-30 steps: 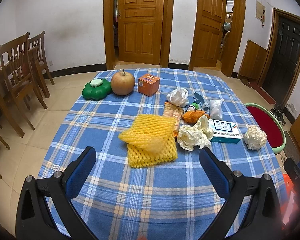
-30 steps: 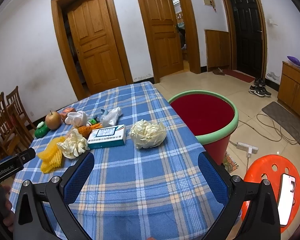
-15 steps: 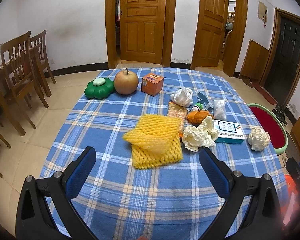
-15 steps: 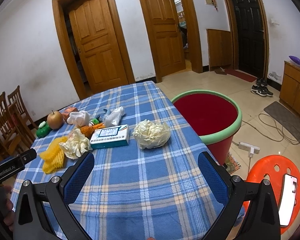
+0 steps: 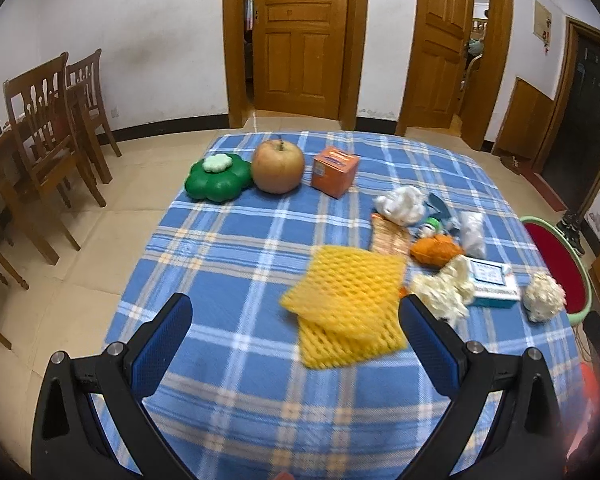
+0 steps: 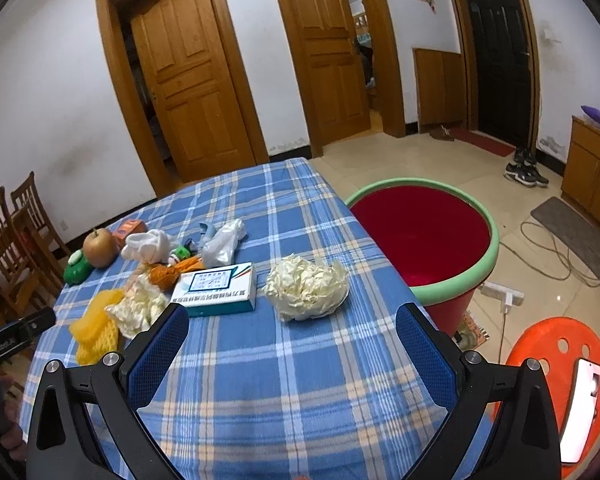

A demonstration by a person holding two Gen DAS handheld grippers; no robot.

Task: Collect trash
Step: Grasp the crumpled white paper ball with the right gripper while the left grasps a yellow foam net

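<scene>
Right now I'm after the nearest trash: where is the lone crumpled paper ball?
In the right wrist view the crumpled paper ball lies near the table's right edge, between the white box and the red bin.

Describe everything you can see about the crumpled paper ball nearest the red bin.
The crumpled paper ball is a cream-white wad of paper or tissue, loosely scrunched with many folds and ragged edges. It sits alone on the blue plaid tablecloth near the table edge closest to the red bin, just right of the white and teal box without touching it. Nothing grips it; the right gripper hangs open just short of it.
</scene>
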